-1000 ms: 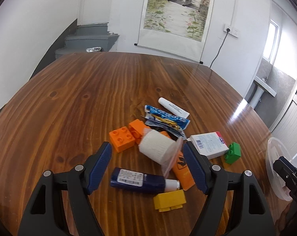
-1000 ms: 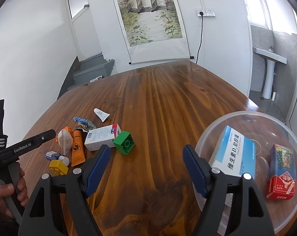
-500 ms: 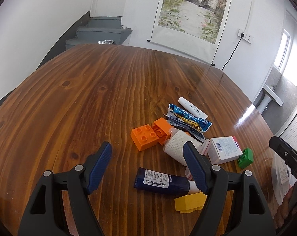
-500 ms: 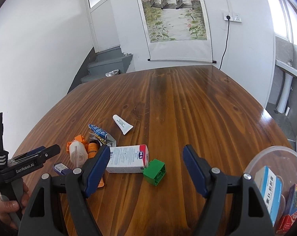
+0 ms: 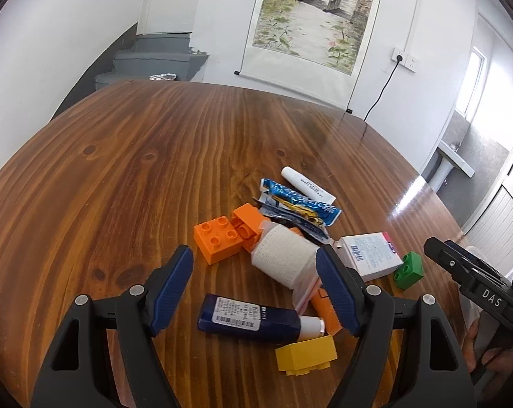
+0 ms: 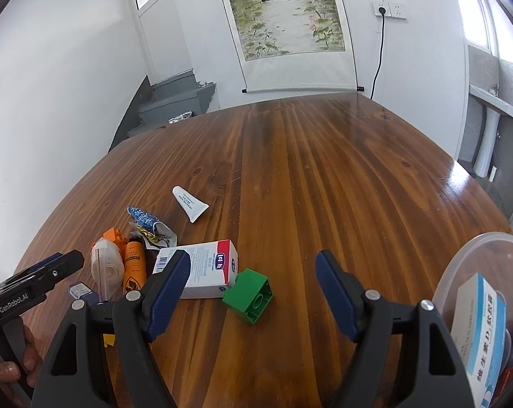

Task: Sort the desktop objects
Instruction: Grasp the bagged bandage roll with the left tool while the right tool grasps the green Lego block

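Observation:
A pile of small objects lies on the wooden table [image 5: 154, 170]. My left gripper [image 5: 254, 284] is open above the near side of the pile; a bagged white bandage roll [image 5: 283, 260] and a dark blue tube [image 5: 249, 318] show between its fingers, untouched. Around them lie two orange bricks [image 5: 219, 241], a yellow brick [image 5: 305, 353], an orange tube [image 5: 324, 309], blue wrappers [image 5: 300, 204] and a white tube [image 5: 307, 185]. My right gripper [image 6: 253, 284] is open, with a green brick [image 6: 249, 295] and a white medicine box [image 6: 209, 268] between its fingers, untouched.
A clear plastic bowl [image 6: 484, 248] at the right edge holds a blue-and-white box [image 6: 481, 333] and a red box. A hand [image 6: 18, 363] grips the left gripper's handle at lower left. The far half of the table [image 6: 324, 156] is bare wood. Beyond it hangs a painted scroll.
The right gripper has swung left, from over the bowl to over the green brick and the white box. In the left view the pile has shifted right and slightly farther away.

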`<state>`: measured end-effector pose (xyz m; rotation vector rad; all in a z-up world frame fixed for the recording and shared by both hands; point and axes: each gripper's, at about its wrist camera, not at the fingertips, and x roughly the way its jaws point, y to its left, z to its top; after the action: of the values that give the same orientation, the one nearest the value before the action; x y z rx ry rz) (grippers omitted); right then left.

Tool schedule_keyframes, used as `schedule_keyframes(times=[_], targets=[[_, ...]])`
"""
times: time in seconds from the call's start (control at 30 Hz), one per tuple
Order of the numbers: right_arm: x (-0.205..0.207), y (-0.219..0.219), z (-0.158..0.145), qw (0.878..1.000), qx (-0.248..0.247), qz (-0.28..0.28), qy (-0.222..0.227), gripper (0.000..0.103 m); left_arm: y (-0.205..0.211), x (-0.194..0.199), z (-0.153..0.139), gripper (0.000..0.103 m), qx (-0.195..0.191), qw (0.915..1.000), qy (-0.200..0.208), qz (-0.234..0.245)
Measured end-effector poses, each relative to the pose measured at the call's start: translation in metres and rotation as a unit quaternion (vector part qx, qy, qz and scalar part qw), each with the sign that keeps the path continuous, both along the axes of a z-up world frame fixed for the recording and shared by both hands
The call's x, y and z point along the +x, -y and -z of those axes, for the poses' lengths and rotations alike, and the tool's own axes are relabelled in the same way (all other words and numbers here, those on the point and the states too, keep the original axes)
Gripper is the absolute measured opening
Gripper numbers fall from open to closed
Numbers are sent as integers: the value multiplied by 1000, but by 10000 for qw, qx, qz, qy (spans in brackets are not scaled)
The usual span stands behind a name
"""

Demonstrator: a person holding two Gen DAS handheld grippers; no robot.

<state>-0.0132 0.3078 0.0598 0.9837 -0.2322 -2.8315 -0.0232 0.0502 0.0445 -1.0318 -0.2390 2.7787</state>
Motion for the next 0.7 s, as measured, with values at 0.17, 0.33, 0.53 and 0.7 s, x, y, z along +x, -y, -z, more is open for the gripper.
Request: schedule_keyframes(times=[0.17, 0.33, 0.53, 0.7], targets=[[-5, -2, 3, 9999, -86, 17, 94, 79, -25, -8, 3, 78, -442, 9988, -6, 226], [-4, -7, 3, 9998, -200, 19, 98, 79, -39, -23, 8, 78, -799, 9960, 134, 366], [-9, -8, 8, 9996, -192, 86, 190, 79, -32, -32, 18, 78, -488, 9971, 313, 490], [-9, -2, 11, 9998, -73, 20, 206, 75, -34, -31, 24, 53, -491, 9966, 397, 527]])
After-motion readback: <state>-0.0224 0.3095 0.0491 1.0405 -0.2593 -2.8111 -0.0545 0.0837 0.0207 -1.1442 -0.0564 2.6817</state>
